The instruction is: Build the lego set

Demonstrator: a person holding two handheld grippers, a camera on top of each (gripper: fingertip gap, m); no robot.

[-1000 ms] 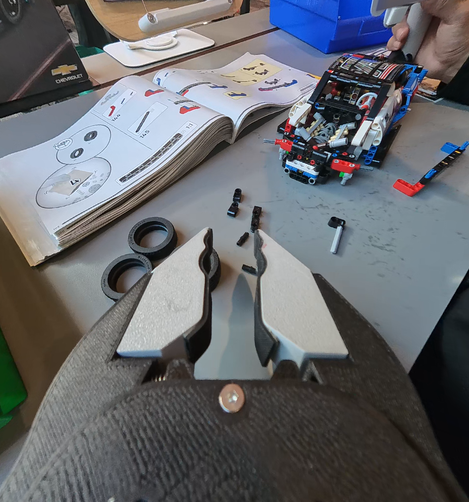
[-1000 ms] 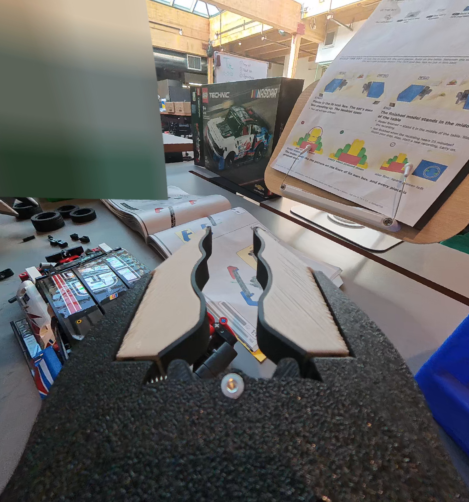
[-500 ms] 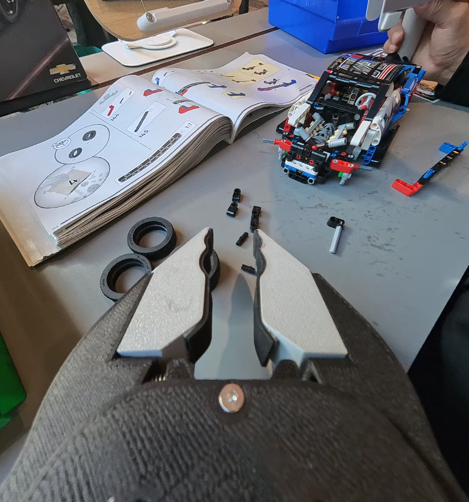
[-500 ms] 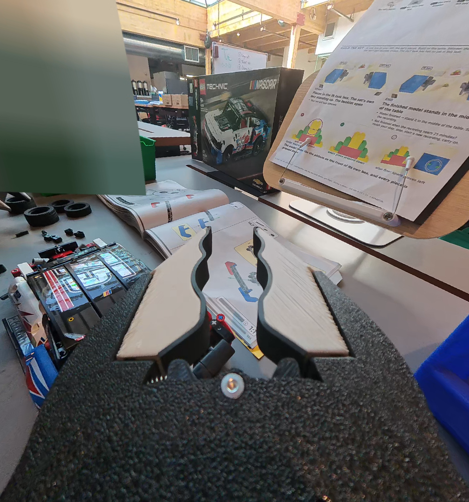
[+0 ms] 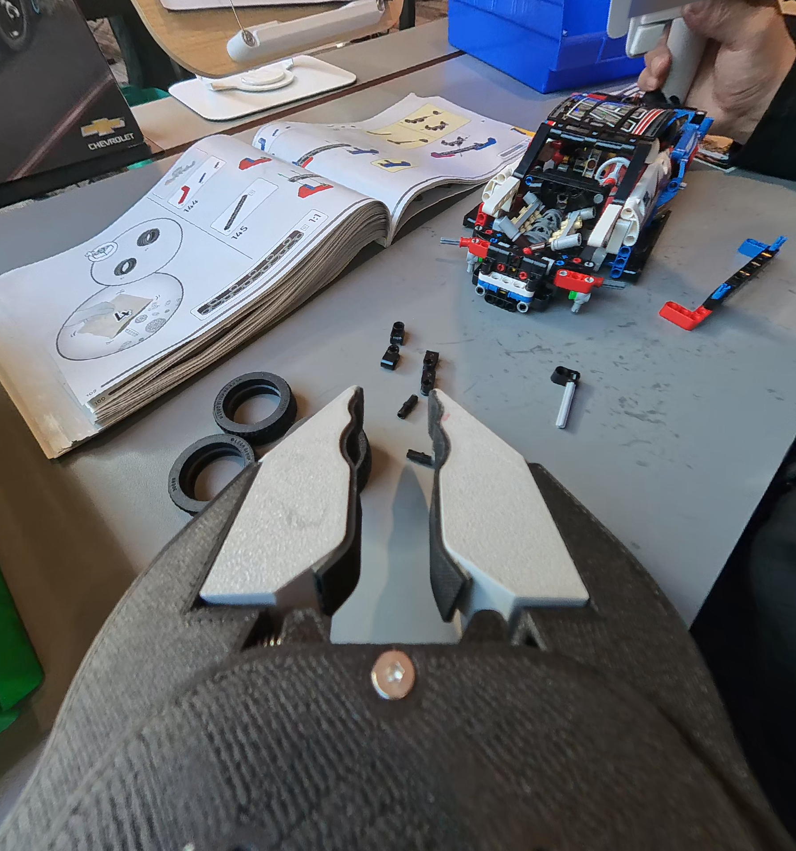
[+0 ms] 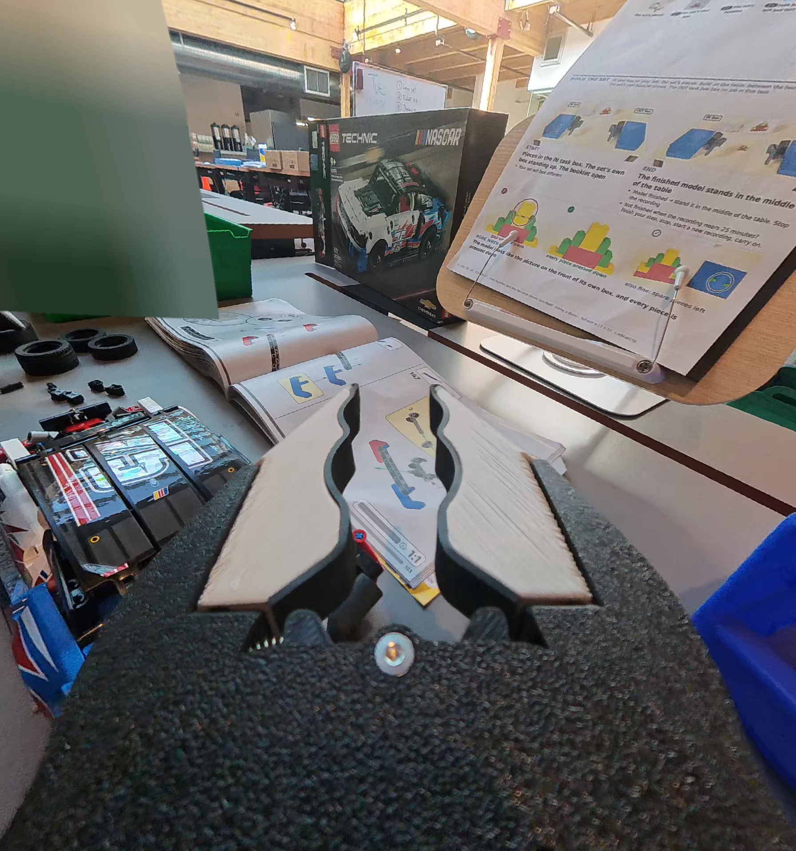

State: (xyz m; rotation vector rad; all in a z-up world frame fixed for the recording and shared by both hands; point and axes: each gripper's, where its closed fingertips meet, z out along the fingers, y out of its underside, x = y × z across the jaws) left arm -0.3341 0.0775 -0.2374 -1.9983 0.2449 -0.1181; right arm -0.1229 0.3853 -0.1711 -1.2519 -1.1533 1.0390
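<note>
My left tool (image 5: 395,396) hangs parted and empty over small black pins (image 5: 407,407) on the grey desk (image 5: 663,437). My right tool (image 6: 393,396), parted and empty, sits beside the lego car (image 5: 575,202). Printed booklet (image 5: 202,258) lies open; the branded set box (image 6: 400,202) stands behind.

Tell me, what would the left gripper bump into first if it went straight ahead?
Probably the small black pin lying on the grey table just past the open left gripper; depth is hard to judge.

Opposed low wrist views, sharing car (image 5: 585,198) and booklet (image 6: 331,368)
</note>
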